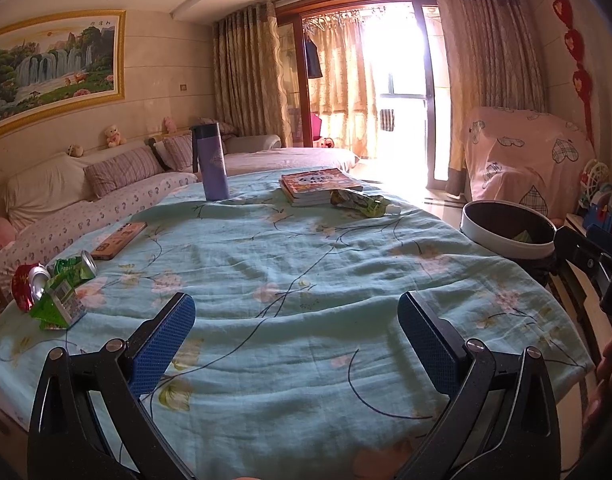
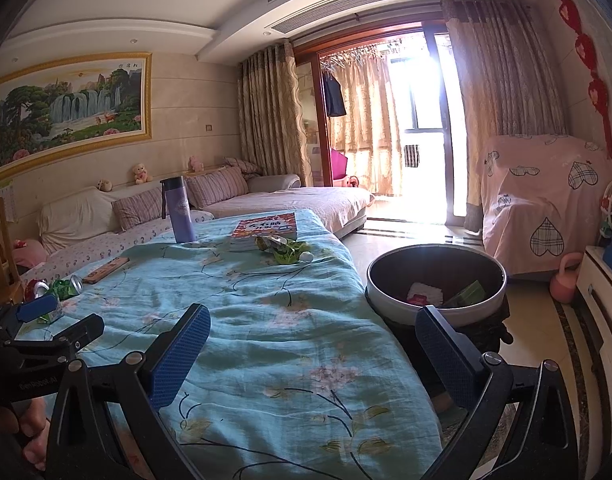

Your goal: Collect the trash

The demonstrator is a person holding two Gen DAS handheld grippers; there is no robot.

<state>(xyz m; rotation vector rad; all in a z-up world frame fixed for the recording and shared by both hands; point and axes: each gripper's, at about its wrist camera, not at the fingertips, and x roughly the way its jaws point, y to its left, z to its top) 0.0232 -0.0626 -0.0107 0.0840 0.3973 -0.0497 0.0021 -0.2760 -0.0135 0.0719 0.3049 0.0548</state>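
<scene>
While the trash lies in two clusters on the desk (image 1: 306,264), nothing is held by either tool. At the left edge sit a crushed red can (image 1: 27,286), a crushed green can (image 1: 75,268) and a green carton (image 1: 59,306), touching one another. Near the far edge a crumpled green wrapper (image 1: 356,201) leans against a stack of books (image 1: 318,186), with a small white scrap (image 1: 394,210) just beside it.

The bin (image 2: 436,288) stands off the desk's right edge, its dark mouth open upward; a white-and-red packet (image 2: 424,294) and a green piece (image 2: 468,294) lie inside.

The left hand-held gripper (image 1: 295,332) hangs over the near edge with its jaws spread wide and empty, blue pads facing each other. The right hand-held gripper (image 2: 314,354) is likewise wide open and empty, straddling the desk's right edge near the bin.

Between the grippers and both clusters the blue flowered cloth is bare, so the middle of the desk is open. A purple bottle (image 1: 211,162) stands upright toward the far left corner, and a flat wooden board (image 1: 119,240) lies near the left edge, just beyond the cans.

The book cover carries print too small to read. White lettering on the left tool's body in the right wrist view is too blurred to make out.
</scene>
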